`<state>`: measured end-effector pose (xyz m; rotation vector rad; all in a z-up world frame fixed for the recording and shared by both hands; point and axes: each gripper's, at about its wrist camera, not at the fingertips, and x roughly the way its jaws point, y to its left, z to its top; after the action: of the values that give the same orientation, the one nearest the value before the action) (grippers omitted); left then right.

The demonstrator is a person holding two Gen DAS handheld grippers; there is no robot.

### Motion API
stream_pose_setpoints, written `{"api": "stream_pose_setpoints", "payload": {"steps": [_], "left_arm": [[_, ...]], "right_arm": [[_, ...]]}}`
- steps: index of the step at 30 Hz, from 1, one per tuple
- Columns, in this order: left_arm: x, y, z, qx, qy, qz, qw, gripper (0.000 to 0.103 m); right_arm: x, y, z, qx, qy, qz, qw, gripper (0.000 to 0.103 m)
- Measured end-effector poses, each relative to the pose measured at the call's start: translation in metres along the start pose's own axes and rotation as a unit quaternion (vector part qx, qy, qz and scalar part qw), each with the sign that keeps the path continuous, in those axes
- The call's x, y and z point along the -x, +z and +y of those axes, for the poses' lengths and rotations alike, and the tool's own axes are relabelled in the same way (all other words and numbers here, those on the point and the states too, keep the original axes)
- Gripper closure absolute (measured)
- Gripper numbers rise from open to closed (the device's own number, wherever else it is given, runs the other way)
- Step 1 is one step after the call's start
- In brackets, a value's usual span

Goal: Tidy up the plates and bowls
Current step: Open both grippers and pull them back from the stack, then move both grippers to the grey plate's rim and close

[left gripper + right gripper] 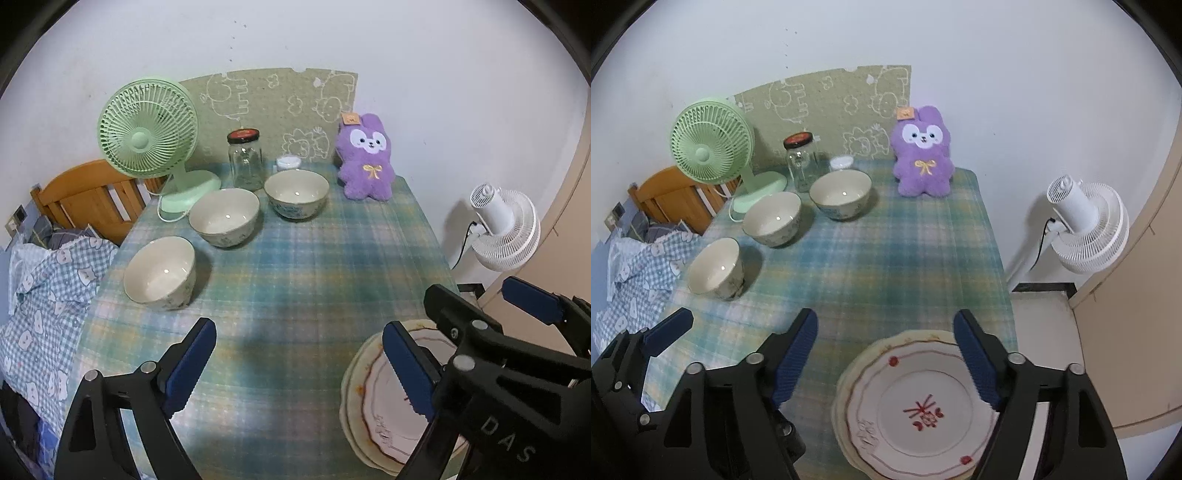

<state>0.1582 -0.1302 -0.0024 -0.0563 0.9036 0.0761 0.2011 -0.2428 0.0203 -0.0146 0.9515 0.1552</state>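
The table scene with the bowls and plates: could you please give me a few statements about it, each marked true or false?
1. Three cream ceramic bowls stand upright and apart on the plaid tablecloth: near, middle, far. True.
2. The white plates with red trim are spread out singly across the table. False: they sit stacked in one pile at the near right edge.
3. The right gripper is clamped on the top plate. False: its jaws are open above the pile.
4. The left gripper is open and holds nothing. True.
5. The clear glass jar with a red-and-black lid stands between the green desk fan and the purple plush rabbit. True.
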Motion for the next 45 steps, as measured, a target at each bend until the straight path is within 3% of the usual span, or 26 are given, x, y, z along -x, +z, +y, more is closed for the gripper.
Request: {"api": "stream_pose_setpoints", "payload": {"steps": [9,22,30,45], "left_arm": [[-0.010,0.014,0.050,-0.028,-0.010,0.015,0.9994,0.011],[-0.045,0.027,0.121,-0.049,-0.022,0.023,0.9983,0.015],[-0.070,0.031,0.158,-0.059,-0.023,0.025,0.9977,0.015],[-0.122,0.039,0.203,-0.057,-0.003,0.027,0.9980,0.019]], "right_arm": [[-0.010,0.009,0.051,-0.020,-0.007,0.010,1.000,0.022],[-0.039,0.022,0.132,-0.025,-0.053,0.004,0.998,0.022],[-0.075,0.024,0.165,-0.049,-0.026,0.017,0.998,0.022],[-0.130,0.035,0.206,-0.050,-0.023,0.001,0.998,0.023]]}}
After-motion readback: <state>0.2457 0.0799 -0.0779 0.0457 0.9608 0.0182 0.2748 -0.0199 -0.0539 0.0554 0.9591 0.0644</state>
